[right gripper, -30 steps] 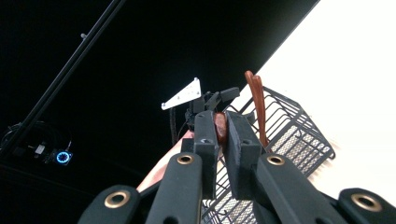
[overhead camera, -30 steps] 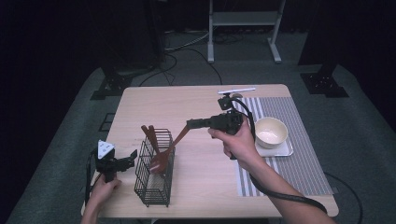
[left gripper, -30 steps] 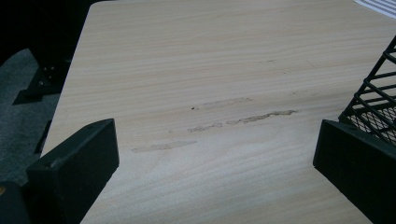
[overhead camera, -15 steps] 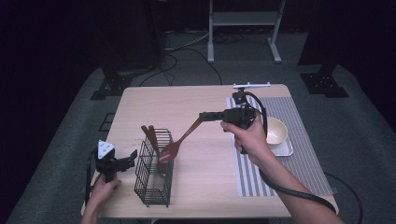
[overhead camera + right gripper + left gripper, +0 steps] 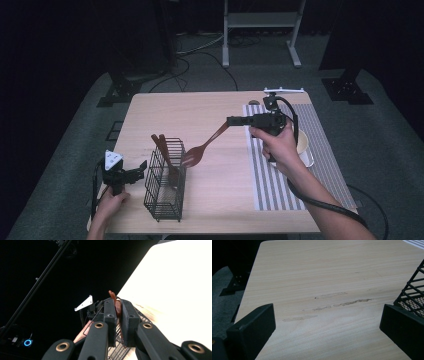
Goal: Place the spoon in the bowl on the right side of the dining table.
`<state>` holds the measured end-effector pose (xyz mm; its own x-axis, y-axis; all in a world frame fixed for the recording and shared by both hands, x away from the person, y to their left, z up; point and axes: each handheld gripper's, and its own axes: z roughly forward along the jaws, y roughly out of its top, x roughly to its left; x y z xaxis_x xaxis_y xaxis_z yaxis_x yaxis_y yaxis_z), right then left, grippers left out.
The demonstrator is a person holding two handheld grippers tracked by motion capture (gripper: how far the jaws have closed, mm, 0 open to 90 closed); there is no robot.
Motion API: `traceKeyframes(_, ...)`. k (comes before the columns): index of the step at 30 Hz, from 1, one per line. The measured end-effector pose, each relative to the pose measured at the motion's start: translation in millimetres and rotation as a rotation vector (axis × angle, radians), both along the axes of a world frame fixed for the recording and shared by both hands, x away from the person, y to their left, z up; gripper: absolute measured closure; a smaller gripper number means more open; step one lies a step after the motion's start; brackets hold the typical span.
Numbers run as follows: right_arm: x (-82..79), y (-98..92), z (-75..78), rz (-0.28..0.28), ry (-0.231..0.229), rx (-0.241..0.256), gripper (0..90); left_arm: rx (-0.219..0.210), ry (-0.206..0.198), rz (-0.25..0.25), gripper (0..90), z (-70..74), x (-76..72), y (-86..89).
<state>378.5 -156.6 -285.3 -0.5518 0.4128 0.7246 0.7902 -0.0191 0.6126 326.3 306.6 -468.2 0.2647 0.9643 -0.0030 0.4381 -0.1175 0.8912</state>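
My right gripper [image 5: 231, 121] is shut on the handle end of a brown wooden utensil [image 5: 200, 150]. The utensil slants down to the left, and its broad head hangs just right of the black wire basket [image 5: 166, 197]. In the right gripper view the handle [image 5: 117, 305] is pinched between the jaws of that gripper [image 5: 118, 312]. Two more brown utensils [image 5: 161, 146] stand in the basket. My left gripper [image 5: 139, 169] rests open at the table's front left, beside the basket. Its jaws are spread wide over bare wood in the left gripper view [image 5: 327, 315].
A white bowl [image 5: 306, 146] sits on a striped placemat [image 5: 280, 190] at the right, partly behind the right hand. The basket's mesh [image 5: 412, 295] lies close to the left gripper's right jaw. The wooden table [image 5: 200, 110] ends near the left hand.
The right gripper has moved right and slightly up, drawing the utensil's head out of the basket top to hang beside it. The left gripper has stayed put.
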Motion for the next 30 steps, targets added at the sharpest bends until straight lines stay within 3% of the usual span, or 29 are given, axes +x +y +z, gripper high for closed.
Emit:
traceKeyframes(13,4.7,-18.8,-1.7,-0.047,0.006,0.0,83.2,0.002,0.0,0.0,0.0,0.0,0.0,-0.3)
traceKeyframes(30,11.7,-44.5,-22.5,-0.103,0.042,0.002,83.2,0.004,-0.001,-0.002,0.0,-0.1,0.0,-0.5)
